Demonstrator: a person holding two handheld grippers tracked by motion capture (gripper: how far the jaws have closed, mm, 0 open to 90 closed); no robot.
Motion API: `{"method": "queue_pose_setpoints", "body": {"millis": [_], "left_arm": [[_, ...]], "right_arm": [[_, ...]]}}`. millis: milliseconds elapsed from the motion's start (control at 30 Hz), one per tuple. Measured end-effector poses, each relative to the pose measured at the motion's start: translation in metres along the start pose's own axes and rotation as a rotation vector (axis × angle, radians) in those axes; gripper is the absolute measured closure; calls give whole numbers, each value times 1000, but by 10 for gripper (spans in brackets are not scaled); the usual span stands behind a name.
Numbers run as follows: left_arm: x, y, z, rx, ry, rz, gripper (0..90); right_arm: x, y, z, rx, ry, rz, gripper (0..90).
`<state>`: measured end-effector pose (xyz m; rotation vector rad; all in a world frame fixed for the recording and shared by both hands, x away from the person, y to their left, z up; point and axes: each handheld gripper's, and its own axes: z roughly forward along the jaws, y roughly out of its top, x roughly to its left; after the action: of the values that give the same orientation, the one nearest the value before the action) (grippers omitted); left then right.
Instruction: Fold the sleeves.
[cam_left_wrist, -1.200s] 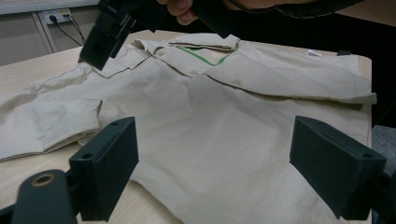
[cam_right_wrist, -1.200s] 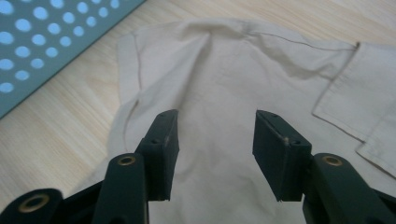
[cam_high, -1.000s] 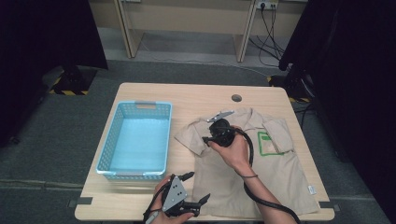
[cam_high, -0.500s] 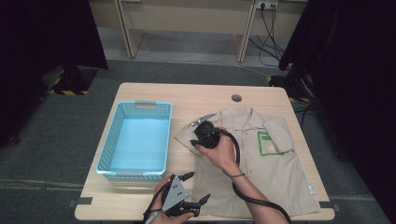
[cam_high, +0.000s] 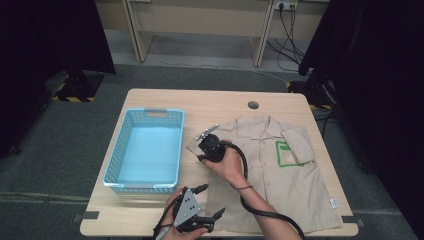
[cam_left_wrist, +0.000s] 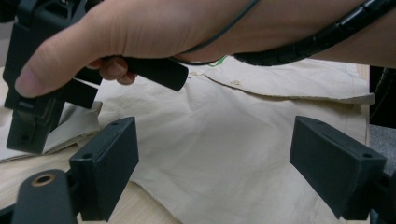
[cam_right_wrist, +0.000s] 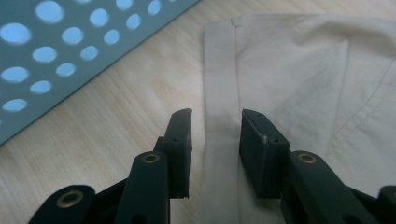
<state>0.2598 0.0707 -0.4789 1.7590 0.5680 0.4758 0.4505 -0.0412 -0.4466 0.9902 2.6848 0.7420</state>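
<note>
1. Beige shirt (cam_high: 272, 175) lies flat on the table (cam_high: 225, 100), right of the blue basket (cam_high: 145, 150), which it doesn't touch.
2. Your right gripper (cam_high: 206, 145) sits at the shirt's left sleeve hem (cam_right_wrist: 219, 93), close to the basket.
3. Its jaws have just been closing; they're part-way apart, hem strip between the 2 pads, gaps showing on both sides in the right gripper view. Touching cloth from above? Can't tell.
4. Your left gripper (cam_high: 207, 202) hangs at the table's near edge, by the shirt's bottom-left corner.
5. Its jaws are spread wide, nothing in them; left gripper view shows shirt cloth beyond.
</note>
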Motion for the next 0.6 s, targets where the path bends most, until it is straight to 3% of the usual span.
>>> {"method": "queue_pose_setpoints", "body": {"millis": [300, 600], "left_arm": [[0, 0, 0, 2, 0, 2, 147], [0, 0, 0, 2, -1, 4, 148]], "right_arm": [[1, 1, 7, 14, -27, -11, 691], [5, 3, 9, 15, -40, -10, 849]]}}
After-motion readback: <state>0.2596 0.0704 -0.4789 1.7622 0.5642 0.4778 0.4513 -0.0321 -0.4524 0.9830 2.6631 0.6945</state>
